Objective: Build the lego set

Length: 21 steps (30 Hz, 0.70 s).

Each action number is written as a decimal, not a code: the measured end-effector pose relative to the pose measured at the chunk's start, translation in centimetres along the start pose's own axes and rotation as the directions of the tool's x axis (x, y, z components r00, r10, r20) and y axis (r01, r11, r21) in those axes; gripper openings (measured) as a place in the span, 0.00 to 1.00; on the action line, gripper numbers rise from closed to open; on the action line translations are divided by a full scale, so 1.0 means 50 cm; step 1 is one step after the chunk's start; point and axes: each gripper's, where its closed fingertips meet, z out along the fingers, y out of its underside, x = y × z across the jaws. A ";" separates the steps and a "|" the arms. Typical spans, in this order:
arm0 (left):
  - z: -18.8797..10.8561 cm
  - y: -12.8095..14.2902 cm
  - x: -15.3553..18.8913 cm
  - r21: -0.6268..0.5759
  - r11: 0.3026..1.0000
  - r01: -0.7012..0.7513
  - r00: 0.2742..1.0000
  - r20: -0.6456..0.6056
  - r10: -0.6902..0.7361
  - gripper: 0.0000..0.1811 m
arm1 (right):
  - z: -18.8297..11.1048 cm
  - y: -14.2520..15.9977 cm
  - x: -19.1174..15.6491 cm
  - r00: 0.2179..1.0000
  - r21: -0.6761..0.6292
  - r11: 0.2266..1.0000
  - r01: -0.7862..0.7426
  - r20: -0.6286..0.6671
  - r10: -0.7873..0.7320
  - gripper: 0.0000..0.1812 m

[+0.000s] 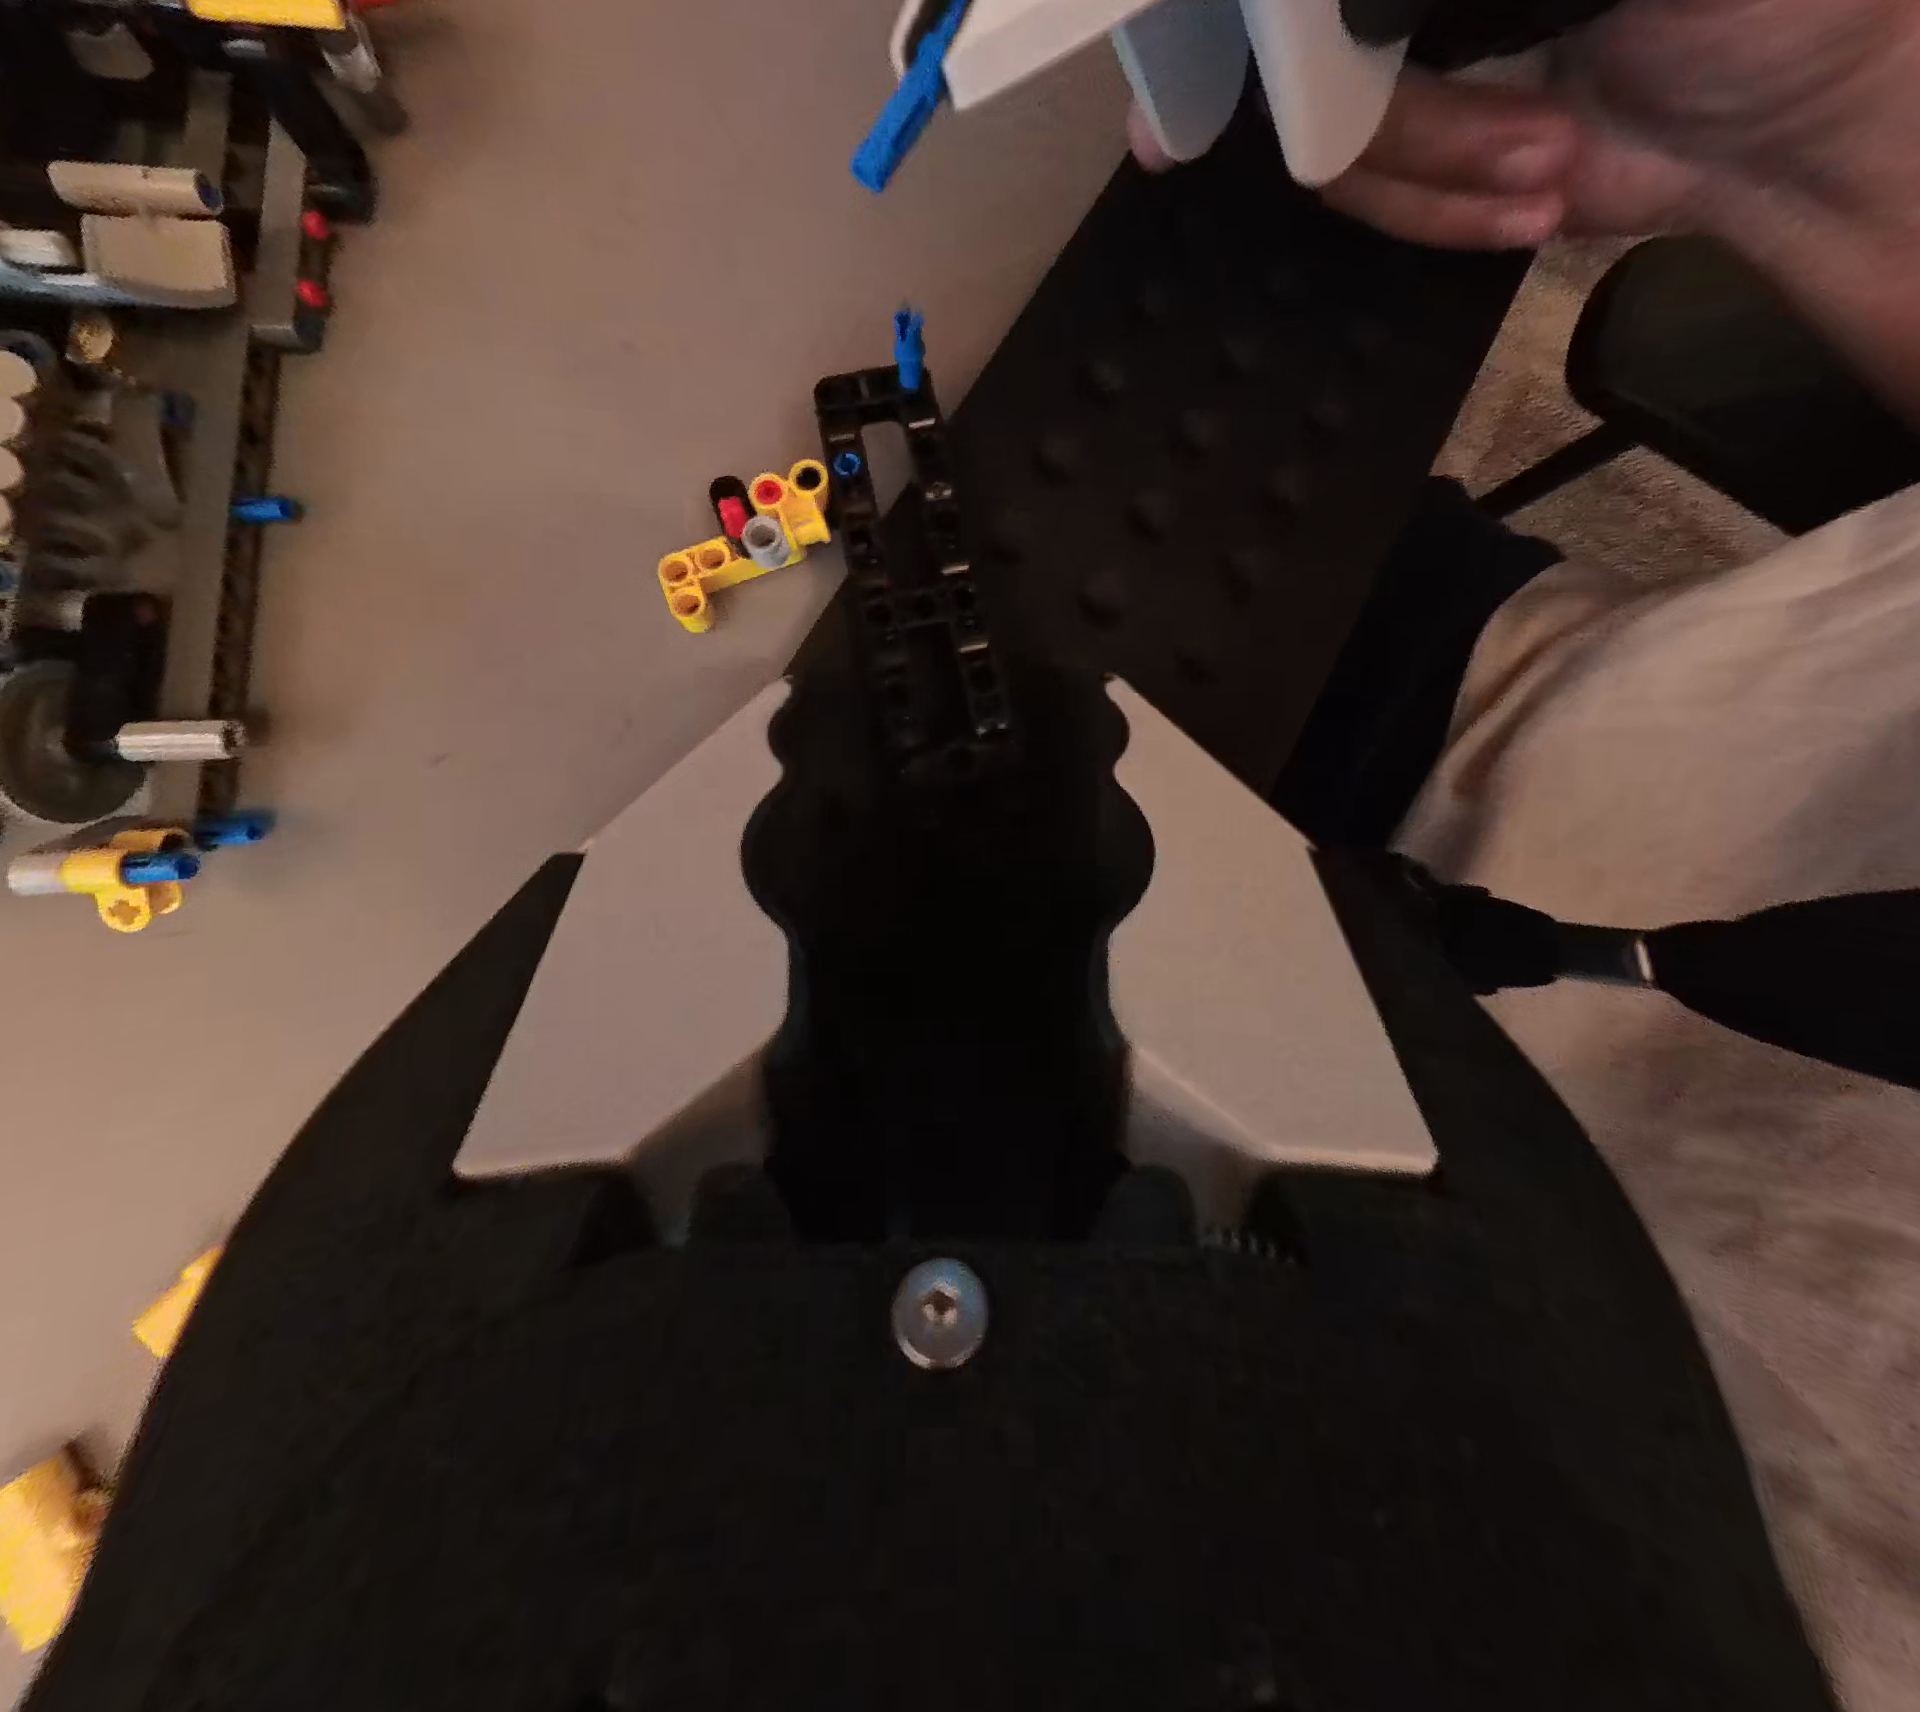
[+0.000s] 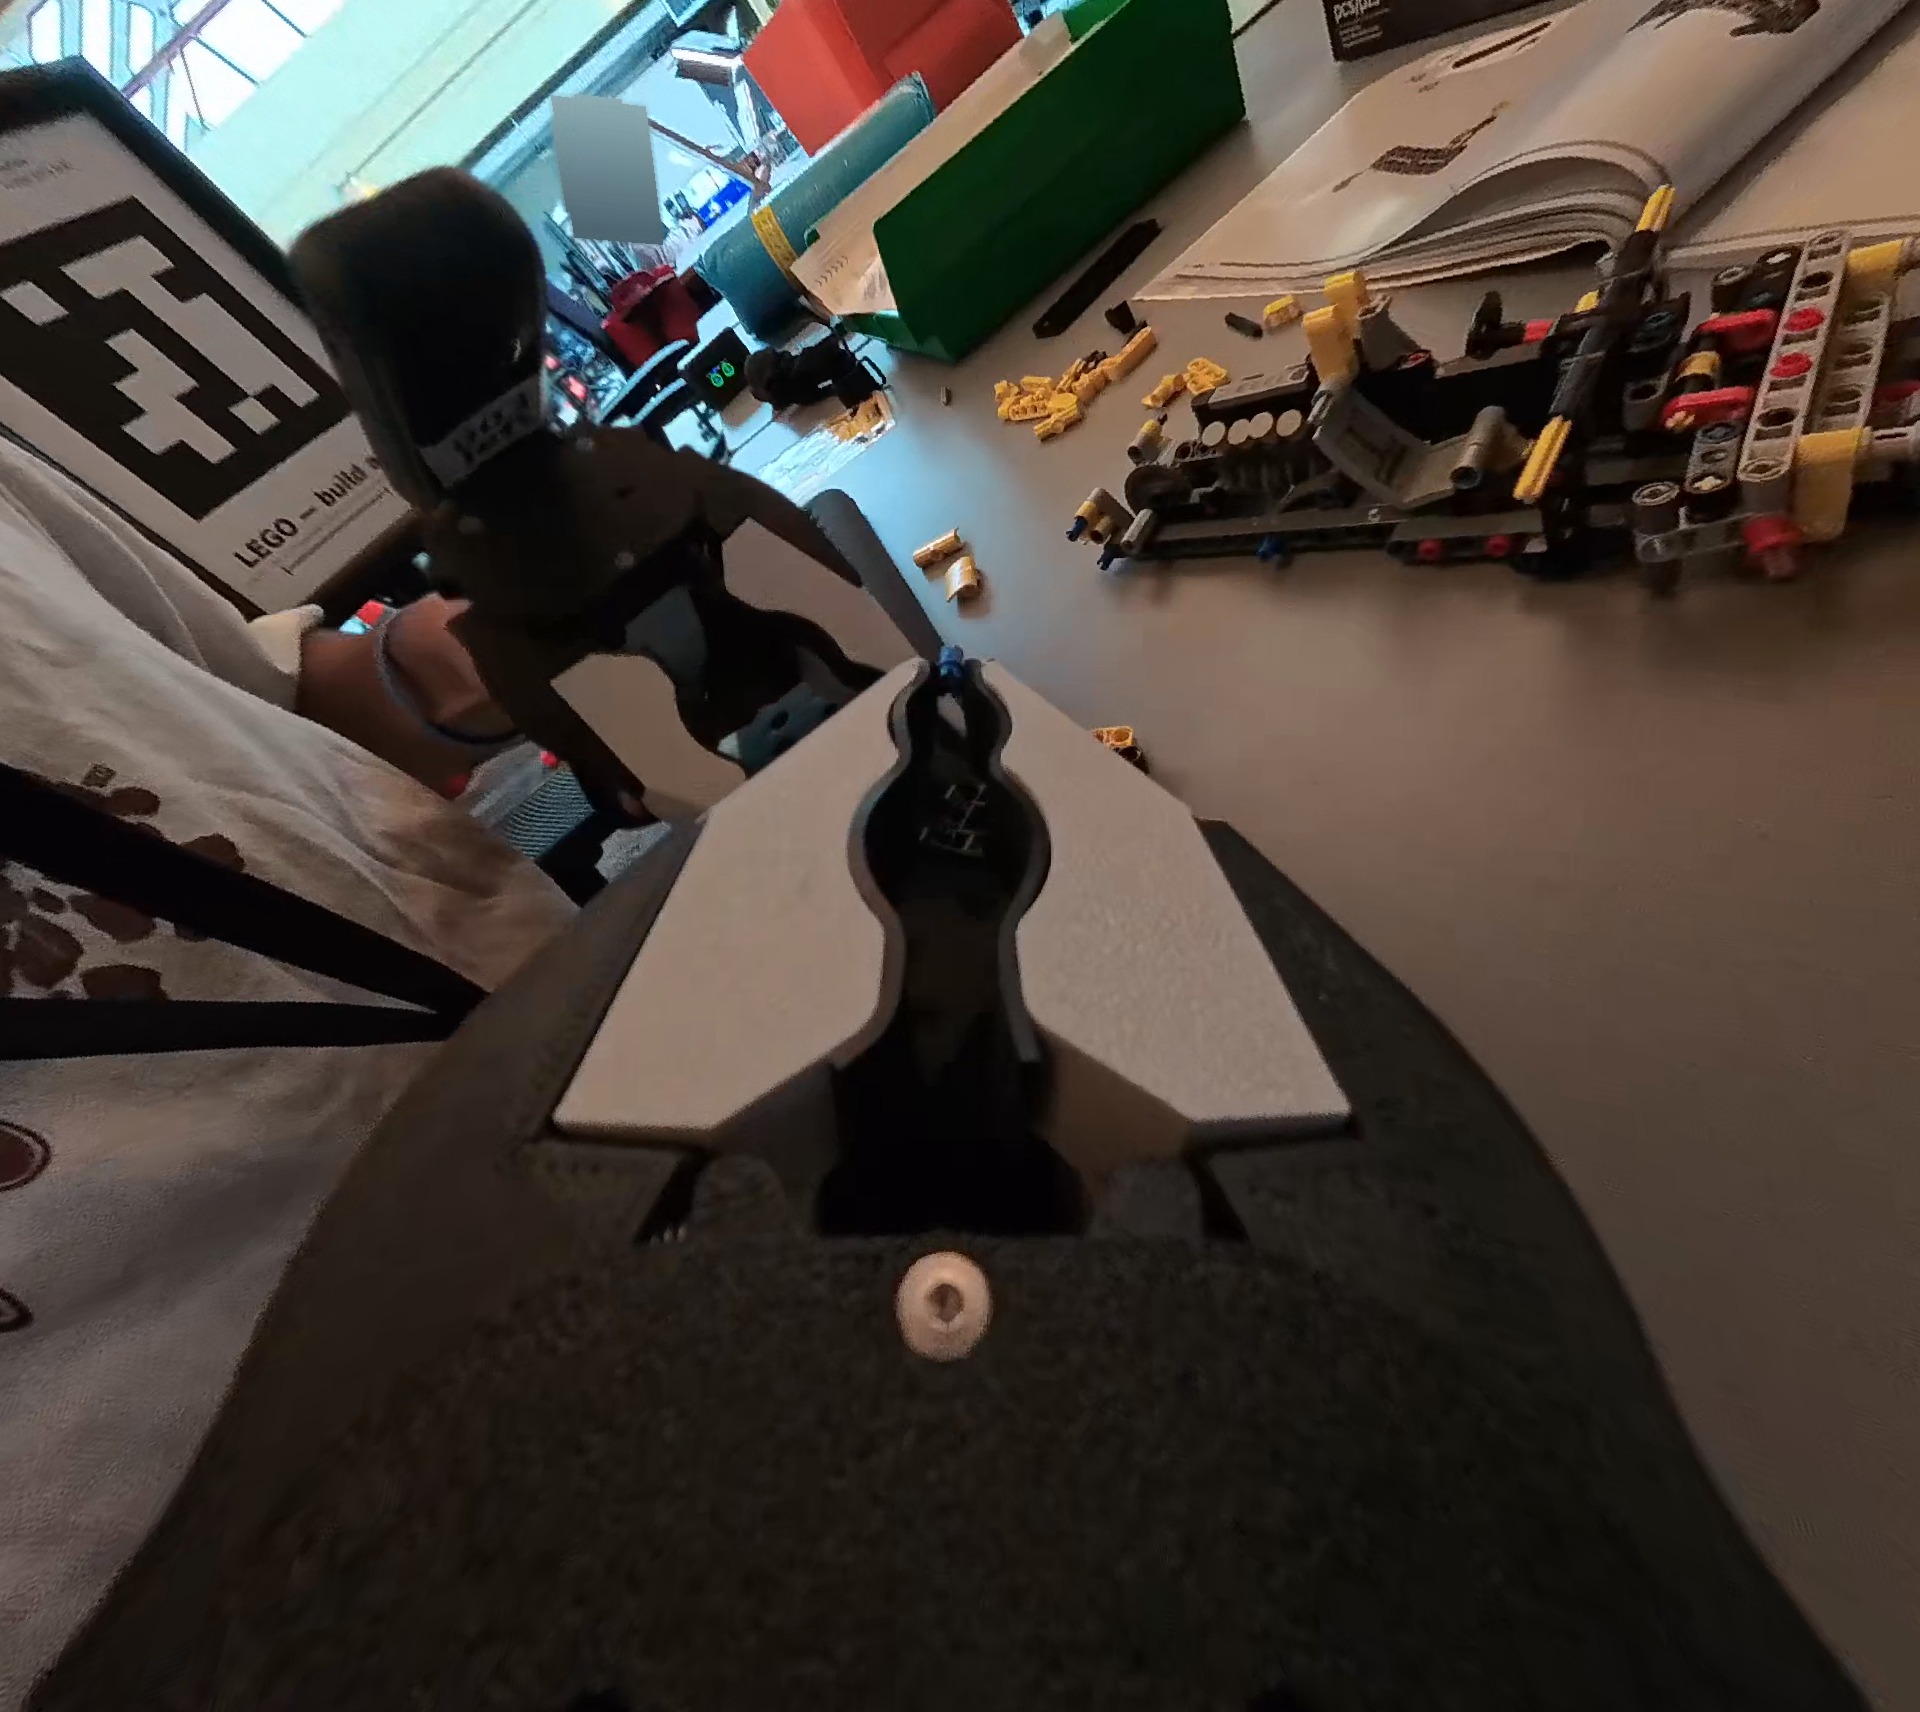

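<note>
table: grey, bears all parts | chassis: part-built, far side, beside open manual | left gripper: clamped on black frame, which carries a blue pin at its tip | right gripper: pinching second blue pin, held above table | yellow cluster: beside frame

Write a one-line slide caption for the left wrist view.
Left gripper holds a black frame piece while the right gripper brings a blue pin toward it.
</note>
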 end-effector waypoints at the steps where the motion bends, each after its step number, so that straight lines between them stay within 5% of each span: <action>1: 0.004 0.003 -0.006 -0.013 1.000 -0.014 0.999 0.033 0.015 0.26 | -0.002 -0.002 0.000 1.000 0.008 1.000 -0.006 0.004 0.006 0.02; 5: 0.004 -0.004 -0.010 -0.031 0.995 -0.098 0.992 0.072 0.100 0.15 | -0.002 -0.002 -0.001 1.000 0.007 1.000 0.000 0.004 0.000 0.02; 10: -0.027 -0.069 -0.075 0.059 0.949 -0.311 0.908 0.315 0.277 0.15 | 0.006 0.007 -0.002 0.986 -0.032 0.990 0.136 -0.094 -0.139 0.02; 15: -0.003 -0.106 -0.099 0.121 0.880 -0.459 0.816 0.448 0.364 0.14 | 0.018 0.004 0.037 0.814 -0.174 0.897 0.405 -0.378 -0.441 0.02; 21: 0.025 -0.127 -0.113 0.131 0.849 -0.512 0.772 0.503 0.388 0.14 | 0.032 0.013 0.080 0.709 -0.317 0.846 0.429 -0.463 -0.532 0.02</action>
